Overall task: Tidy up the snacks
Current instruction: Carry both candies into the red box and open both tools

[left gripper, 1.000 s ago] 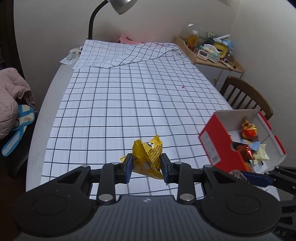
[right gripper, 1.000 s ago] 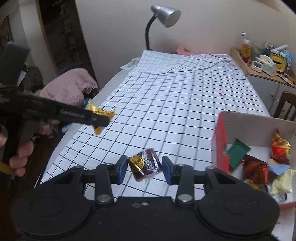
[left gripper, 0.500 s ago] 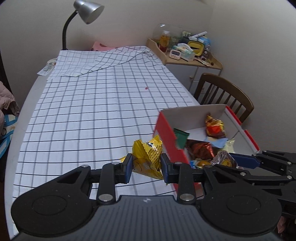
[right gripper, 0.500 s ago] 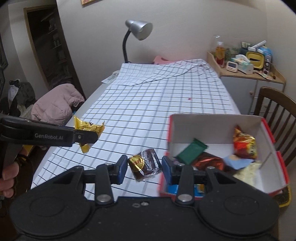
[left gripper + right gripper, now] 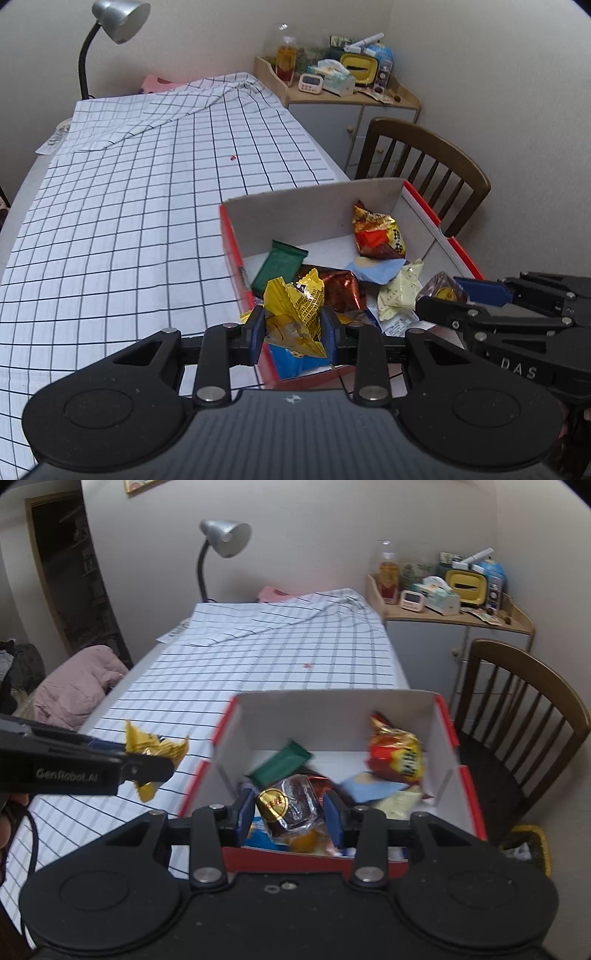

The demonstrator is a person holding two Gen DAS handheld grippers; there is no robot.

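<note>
Clamped between the jaws of the left gripper (image 5: 293, 328): a crinkled yellow snack packet (image 5: 295, 314), held up just above the near-left corner of the red cardboard box (image 5: 231, 236). Clamped between the jaws of the right gripper (image 5: 290, 810): a brown foil-wrapped cake with a gold seal (image 5: 290, 805), hanging over the near part of the box interior.

Just beyond both jaws, already in the box: a green bar (image 5: 280, 260), a red-and-gold chip bag (image 5: 376, 232) against the far wall, a pale blue sachet (image 5: 376, 267), a cream packet (image 5: 400, 291).

Risks, judged from here:
- Yellow packet close to the box's left wall; released now, likely to catch the rim and slide out onto the checked surface (image 5: 129, 206).
- 2 grippers crowded over 1 end of the box; a knock between them could twist a light wrapper loose.
- Slippery foil on the cake, gripped across its body; could slip out early.
- A bump on the near wall could shove the box toward the chair (image 5: 524, 716) side edge.
</note>
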